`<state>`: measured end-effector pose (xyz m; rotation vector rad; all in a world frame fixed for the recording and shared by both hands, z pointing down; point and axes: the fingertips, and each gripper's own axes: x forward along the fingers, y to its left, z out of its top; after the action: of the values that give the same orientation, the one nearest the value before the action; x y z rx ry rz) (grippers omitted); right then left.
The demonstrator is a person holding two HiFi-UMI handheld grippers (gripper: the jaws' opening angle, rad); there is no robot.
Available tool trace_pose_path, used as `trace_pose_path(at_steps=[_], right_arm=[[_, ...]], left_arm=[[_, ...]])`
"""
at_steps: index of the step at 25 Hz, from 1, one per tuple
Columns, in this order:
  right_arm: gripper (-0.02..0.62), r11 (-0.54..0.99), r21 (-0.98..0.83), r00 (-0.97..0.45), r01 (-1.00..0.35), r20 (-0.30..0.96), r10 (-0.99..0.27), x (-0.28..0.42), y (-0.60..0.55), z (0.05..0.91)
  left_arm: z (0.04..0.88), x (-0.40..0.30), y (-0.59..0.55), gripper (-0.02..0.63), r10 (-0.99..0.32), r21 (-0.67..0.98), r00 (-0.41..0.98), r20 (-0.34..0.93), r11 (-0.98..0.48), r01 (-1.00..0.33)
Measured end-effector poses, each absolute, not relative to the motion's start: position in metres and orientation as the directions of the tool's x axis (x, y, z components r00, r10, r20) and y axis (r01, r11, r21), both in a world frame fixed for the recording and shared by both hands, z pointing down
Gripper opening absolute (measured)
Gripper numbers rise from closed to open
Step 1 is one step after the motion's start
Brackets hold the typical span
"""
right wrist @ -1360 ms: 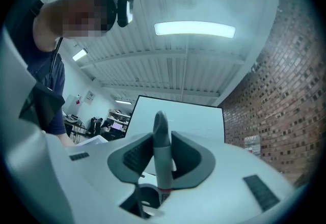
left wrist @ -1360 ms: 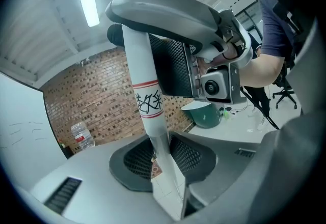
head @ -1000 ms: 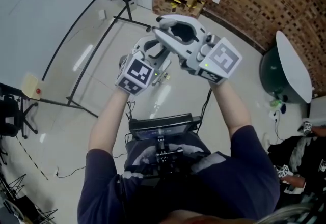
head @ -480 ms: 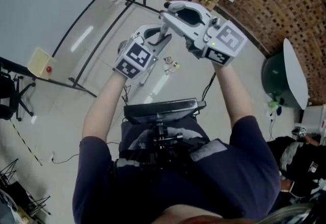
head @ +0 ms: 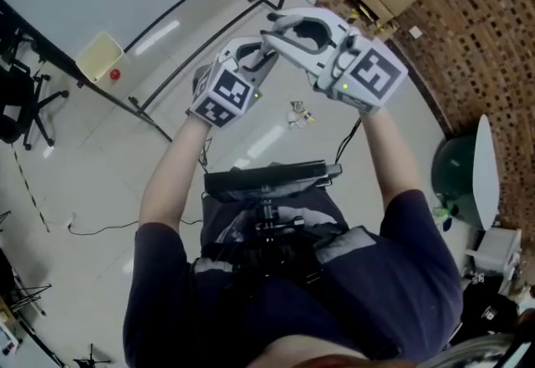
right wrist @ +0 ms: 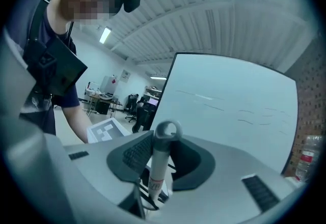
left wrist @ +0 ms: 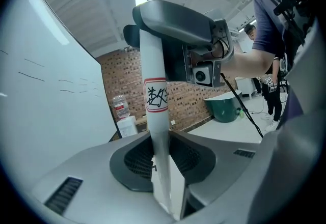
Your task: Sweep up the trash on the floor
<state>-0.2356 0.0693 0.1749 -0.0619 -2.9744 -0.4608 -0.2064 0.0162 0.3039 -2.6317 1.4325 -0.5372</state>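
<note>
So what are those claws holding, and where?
One pale long handle, likely a broom's: right gripper near its grey looped cap, left gripper lower down. Left jaws just tightened, right jaws just loosened slightly.

Dark navy short sleeves (head: 159, 251) show at seven and five o'clock, with a black chest rig (head: 267, 184) (a flat screen on a bracket) at centre. The left gripper (head: 262, 57) and right gripper (head: 274, 27) are pale grey shells, each bearing a marker cube (head: 224, 96) of black-and-white squares. A black cable (head: 349, 140) trails from the right one.
</note>
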Motion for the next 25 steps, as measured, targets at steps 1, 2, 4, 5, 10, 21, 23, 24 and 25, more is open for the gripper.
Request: trace_pose_path(at_steps=[1,2,4,5,10,21,23,24,25], right_arm=[[0.123,0.947,0.311,-0.990,0.077,0.140,0.034,-0.241,0.072,0.177],[0.123,0.941,0.325,-0.988,0.089,0.146,0.043,-0.246,0.074,0.179],[0.124,0.932,0.347,-0.986,0.107,0.159,0.054,-0.254,0.078,0.185],[0.126,0.929,0.353,-0.985,0.113,0.164,0.057,-0.257,0.078,0.187],[0.127,0.929,0.351,-0.985,0.122,0.161,0.069,-0.271,0.073,0.193],[0.126,0.974,0.184,-0.983,0.133,0.152,0.105,-0.279,-0.004,0.233],[0.126,0.976,0.162,-0.981,0.147,0.153,0.123,-0.279,-0.026,0.242],[0.126,0.975,0.157,-0.979,0.157,0.152,0.133,-0.278,-0.036,0.246],[0.124,0.974,0.153,-0.978,0.167,0.151,0.144,-0.277,-0.044,0.251]], left_arm=[[0.306,-0.213,0.017,0.087,-0.837,-0.254,0.482,0.259,-0.541,-0.802],[0.308,-0.219,0.017,0.087,-0.843,-0.259,0.470,0.262,-0.530,-0.807],[0.312,-0.228,0.018,0.086,-0.852,-0.267,0.448,0.270,-0.514,-0.815],[0.314,-0.232,0.018,0.086,-0.855,-0.268,0.440,0.274,-0.508,-0.819],[0.322,-0.245,0.012,0.087,-0.866,-0.264,0.409,0.286,-0.482,-0.835],[0.370,-0.252,-0.043,0.087,-0.824,-0.195,0.398,0.404,-0.503,-0.842],[0.380,-0.253,-0.063,0.087,-0.819,-0.185,0.387,0.423,-0.497,-0.848],[0.385,-0.253,-0.072,0.087,-0.816,-0.180,0.381,0.434,-0.493,-0.851],[0.391,-0.252,-0.081,0.087,-0.813,-0.173,0.376,0.444,-0.490,-0.854]])
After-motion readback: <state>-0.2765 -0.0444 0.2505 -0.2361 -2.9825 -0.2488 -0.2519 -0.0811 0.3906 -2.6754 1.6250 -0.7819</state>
